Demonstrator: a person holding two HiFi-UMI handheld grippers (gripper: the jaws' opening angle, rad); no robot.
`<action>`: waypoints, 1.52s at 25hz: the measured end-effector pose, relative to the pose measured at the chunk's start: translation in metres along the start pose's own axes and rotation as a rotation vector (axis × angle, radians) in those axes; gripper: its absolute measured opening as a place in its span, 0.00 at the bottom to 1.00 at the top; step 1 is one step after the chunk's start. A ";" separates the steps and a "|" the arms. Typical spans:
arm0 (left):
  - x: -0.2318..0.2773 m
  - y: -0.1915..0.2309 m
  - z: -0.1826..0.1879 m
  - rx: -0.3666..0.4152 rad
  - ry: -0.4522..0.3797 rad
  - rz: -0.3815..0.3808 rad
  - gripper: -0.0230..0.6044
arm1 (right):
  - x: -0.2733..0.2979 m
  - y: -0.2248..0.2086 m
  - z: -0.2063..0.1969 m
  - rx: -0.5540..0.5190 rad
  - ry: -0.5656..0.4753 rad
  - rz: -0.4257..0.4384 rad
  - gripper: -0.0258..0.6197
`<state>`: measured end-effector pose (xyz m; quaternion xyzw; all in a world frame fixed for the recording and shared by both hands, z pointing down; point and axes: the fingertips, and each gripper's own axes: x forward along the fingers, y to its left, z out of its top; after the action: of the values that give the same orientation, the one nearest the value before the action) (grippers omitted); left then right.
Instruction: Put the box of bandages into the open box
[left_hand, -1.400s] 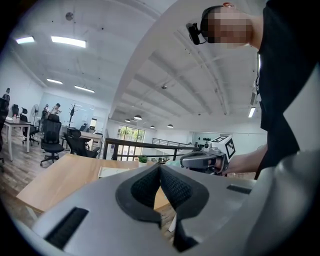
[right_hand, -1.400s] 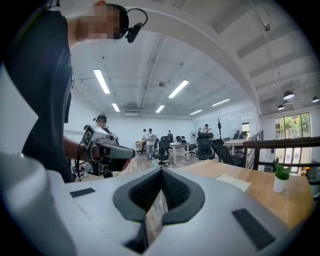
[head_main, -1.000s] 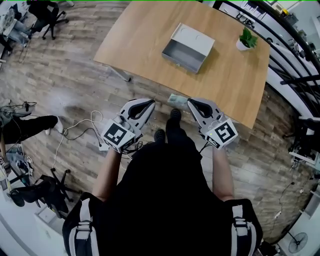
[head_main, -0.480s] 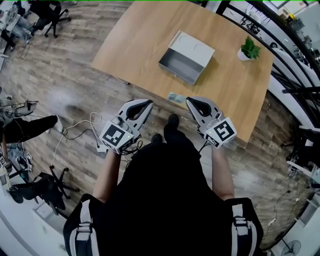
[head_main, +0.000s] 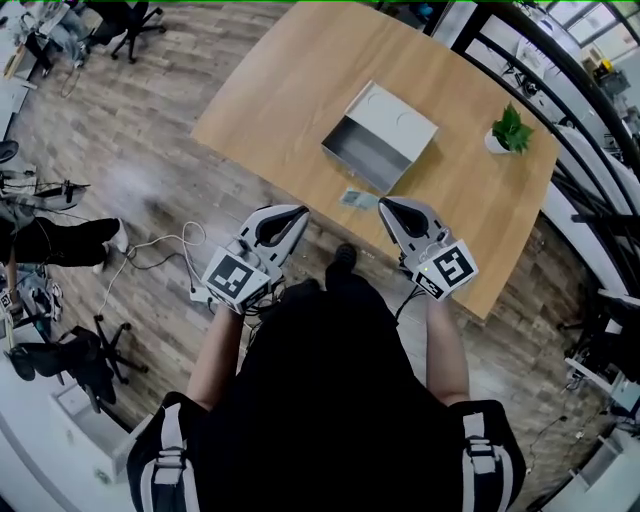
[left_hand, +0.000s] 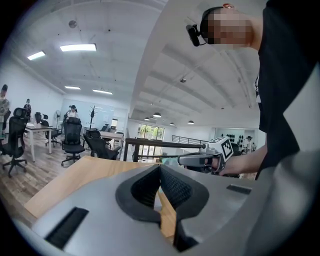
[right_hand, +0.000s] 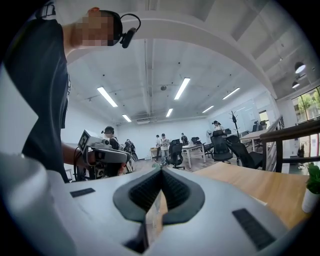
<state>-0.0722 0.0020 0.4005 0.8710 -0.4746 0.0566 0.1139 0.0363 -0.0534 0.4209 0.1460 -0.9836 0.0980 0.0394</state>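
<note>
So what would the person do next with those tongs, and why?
Probably open the right tongs and ease them down onto the box of bandages. It lies unheld at the near edge of the table, just beside their tips, and both they and the left tongs look shut and empty. The open box sits farther back.

Small box (head_main: 357, 199), prob. bandages, at table (head_main: 290, 90) edge btwn L tool (head_main: 298, 213) & R tool (head_main: 386, 206), open box (head_main: 380, 135) just beyond

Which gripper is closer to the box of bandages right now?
Right. The right gripper is just to the right of the box of bandages; the left gripper is farther off on its left.
</note>
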 end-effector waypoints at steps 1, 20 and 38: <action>0.002 0.000 -0.001 0.002 0.002 0.006 0.07 | 0.000 -0.003 -0.002 0.001 -0.002 0.005 0.08; 0.014 0.017 0.002 -0.018 -0.031 0.038 0.07 | 0.013 -0.022 -0.011 -0.004 0.031 0.012 0.08; 0.063 0.065 -0.001 -0.048 0.013 -0.090 0.07 | 0.056 -0.067 -0.034 0.060 0.095 -0.095 0.08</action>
<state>-0.0925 -0.0827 0.4239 0.8881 -0.4354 0.0455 0.1403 0.0041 -0.1255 0.4723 0.1888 -0.9692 0.1325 0.0864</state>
